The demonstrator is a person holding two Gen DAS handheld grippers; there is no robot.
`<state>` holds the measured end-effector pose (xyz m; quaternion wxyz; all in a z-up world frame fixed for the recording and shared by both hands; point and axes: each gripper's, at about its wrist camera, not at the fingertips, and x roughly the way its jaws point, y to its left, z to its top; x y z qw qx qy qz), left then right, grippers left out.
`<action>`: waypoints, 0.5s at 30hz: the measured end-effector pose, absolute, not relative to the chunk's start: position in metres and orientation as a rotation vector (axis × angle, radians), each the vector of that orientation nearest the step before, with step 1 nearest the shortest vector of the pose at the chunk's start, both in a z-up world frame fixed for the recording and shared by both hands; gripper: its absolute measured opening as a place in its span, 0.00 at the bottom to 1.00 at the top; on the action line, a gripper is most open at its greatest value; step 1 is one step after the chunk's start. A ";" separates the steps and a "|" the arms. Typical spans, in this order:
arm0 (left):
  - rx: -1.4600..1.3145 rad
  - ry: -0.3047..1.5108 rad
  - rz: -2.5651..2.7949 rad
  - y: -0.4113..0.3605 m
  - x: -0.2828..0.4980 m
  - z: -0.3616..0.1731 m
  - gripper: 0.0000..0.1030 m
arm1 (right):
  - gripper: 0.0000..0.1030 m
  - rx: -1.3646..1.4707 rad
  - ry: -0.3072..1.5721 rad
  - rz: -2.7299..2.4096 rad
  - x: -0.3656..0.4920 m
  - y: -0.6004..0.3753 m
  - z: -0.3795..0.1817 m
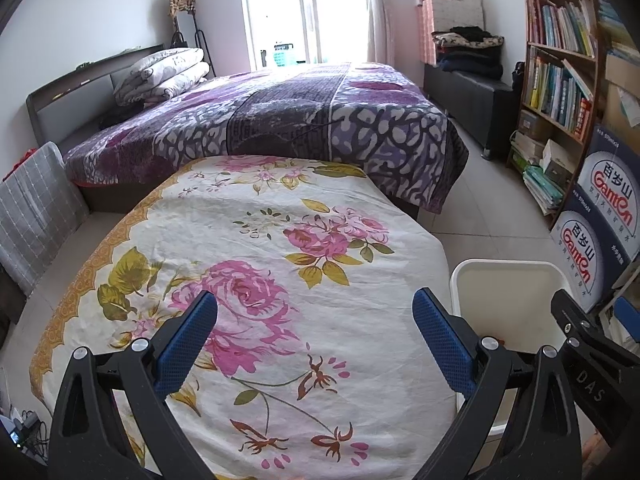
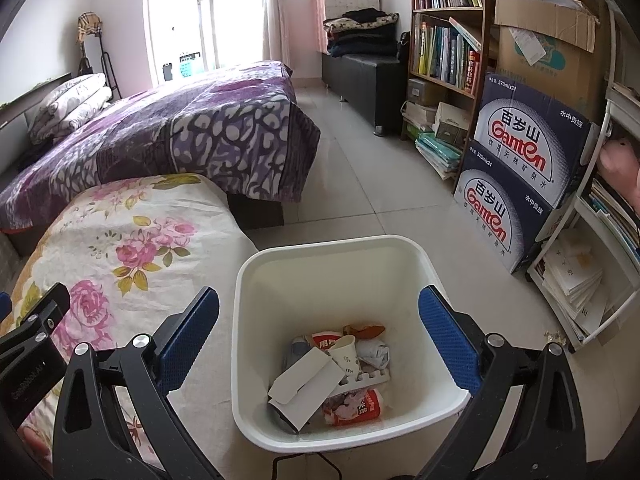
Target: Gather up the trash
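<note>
The trash sits at the bottom of the white bin (image 2: 348, 280), heaped toward the wall nearest me: a flat white card box (image 2: 306, 380), a paper cup (image 2: 346, 354), a red-printed wrapper (image 2: 354, 406), a crumpled grey wad (image 2: 374, 352) and a brownish scrap (image 2: 366, 330) behind them. The card box is the longest piece. It lies nearly flat, its long axis slanting from near-left to far-right, one end propped on the rest of the pile. The cup lies tipped, its mouth up and toward the far wall. The wrapper lies across the near wall, lengthwise left to right.

The bin stands upright on the tiled floor (image 2: 380, 168), mouth open to me, just beside the edge of the flowered cloth (image 1: 280, 240). I judge it stands there so that anything lifted off the cloth needs only a short carry to drop in.

My right gripper (image 2: 320, 340) hangs above the bin's mouth, jaws spread wide with nothing between them, the blue pads (image 2: 448, 340) framing the rim on either side. That placement fits a drop.

My left gripper (image 1: 316, 344) is over the flowered cloth, jaws also spread and empty. I see no loose litter on the part of the cloth in view, so the collecting looks close to finished, though the near edge is hidden behind my own frame.

Beyond lie the purple bed (image 1: 300, 120), the bookshelf (image 2: 444, 40) and stacked water cartons (image 2: 520, 168), well apart from the bin.
</note>
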<state>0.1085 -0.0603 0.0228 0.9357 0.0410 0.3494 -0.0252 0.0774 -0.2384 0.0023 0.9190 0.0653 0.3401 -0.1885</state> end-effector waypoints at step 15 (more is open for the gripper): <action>0.103 0.707 -0.092 -0.063 0.108 0.022 0.91 | 0.93 0.134 0.700 -0.385 0.077 -0.240 0.002</action>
